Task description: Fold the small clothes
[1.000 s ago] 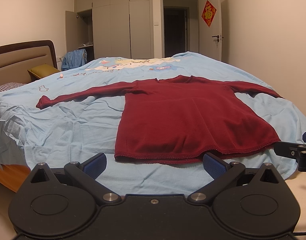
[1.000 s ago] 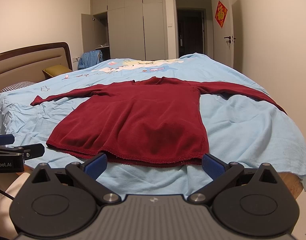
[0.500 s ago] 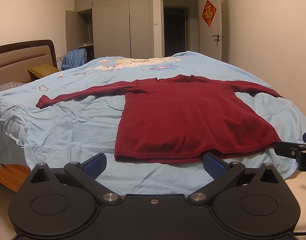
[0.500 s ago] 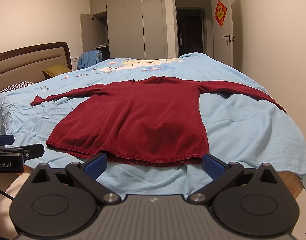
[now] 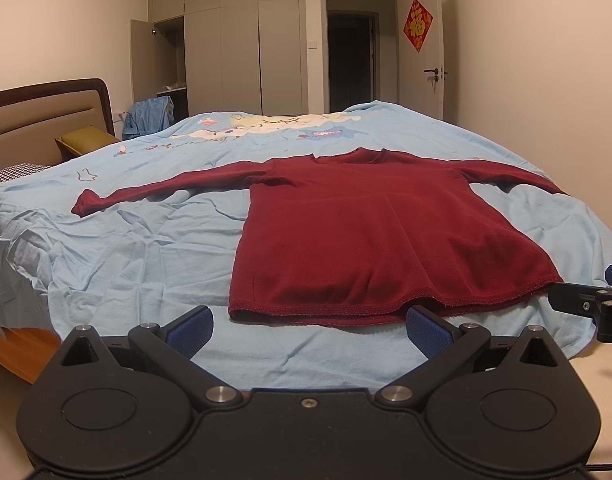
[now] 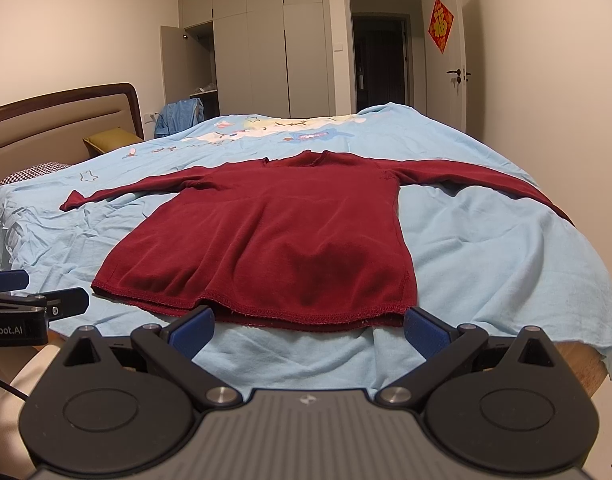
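While nothing is shifting from a second ago, the red sweater (image 5: pixel 382 236) is lying flat, sleeves outspread, on the bed (image 5: pixel 138 252); the left gripper (image 5: pixel 308 326) and right gripper (image 6: pixel 308 326) are hovering wide-fingered, empty, beside its hem, folding unstarted.

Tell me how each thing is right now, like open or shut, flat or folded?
Red sweater: flat, unfolded, sleeves spread.
Blue bedsheet: wrinkled, spread over the bed.
Left gripper: open, empty.
Right gripper: open, empty.
Wardrobe door: open.
Room door: open.
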Tool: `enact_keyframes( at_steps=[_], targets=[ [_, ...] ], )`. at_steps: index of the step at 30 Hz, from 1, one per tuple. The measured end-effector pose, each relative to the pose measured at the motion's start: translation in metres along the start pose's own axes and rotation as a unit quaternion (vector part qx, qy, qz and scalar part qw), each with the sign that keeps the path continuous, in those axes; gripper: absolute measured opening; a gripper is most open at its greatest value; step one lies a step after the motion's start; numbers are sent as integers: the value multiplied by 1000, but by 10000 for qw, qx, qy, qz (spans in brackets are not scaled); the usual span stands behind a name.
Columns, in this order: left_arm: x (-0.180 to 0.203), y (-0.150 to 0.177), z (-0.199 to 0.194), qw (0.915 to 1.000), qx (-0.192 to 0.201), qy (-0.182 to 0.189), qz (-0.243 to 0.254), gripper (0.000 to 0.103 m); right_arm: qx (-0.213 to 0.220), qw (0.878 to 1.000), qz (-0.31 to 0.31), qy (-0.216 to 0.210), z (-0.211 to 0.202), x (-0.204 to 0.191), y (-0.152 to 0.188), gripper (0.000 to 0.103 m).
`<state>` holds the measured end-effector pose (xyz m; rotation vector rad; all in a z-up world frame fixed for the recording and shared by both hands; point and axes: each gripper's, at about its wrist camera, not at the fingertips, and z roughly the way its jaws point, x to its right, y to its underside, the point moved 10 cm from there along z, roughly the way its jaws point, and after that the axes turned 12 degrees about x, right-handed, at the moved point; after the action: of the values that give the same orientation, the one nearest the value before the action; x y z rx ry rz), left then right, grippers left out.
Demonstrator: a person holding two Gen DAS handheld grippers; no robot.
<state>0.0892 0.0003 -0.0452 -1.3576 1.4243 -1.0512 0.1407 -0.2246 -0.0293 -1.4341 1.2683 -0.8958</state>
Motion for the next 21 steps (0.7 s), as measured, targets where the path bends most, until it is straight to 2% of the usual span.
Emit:
enact_keyframes(
  at_steps=[6,16,21],
  targets=[
    [1,1,1,10000,-76,25,-1,102,-50,10000,-16,-17,0,-2,8,103],
    [6,-2,12,9992,-282,220,200,102,-175,9998,73,-13,5,0,2,103],
    [5,-14,21,9991,-319,281,35,102,-209,9997,-62,-90,5,-6,-2,103]
  ],
)
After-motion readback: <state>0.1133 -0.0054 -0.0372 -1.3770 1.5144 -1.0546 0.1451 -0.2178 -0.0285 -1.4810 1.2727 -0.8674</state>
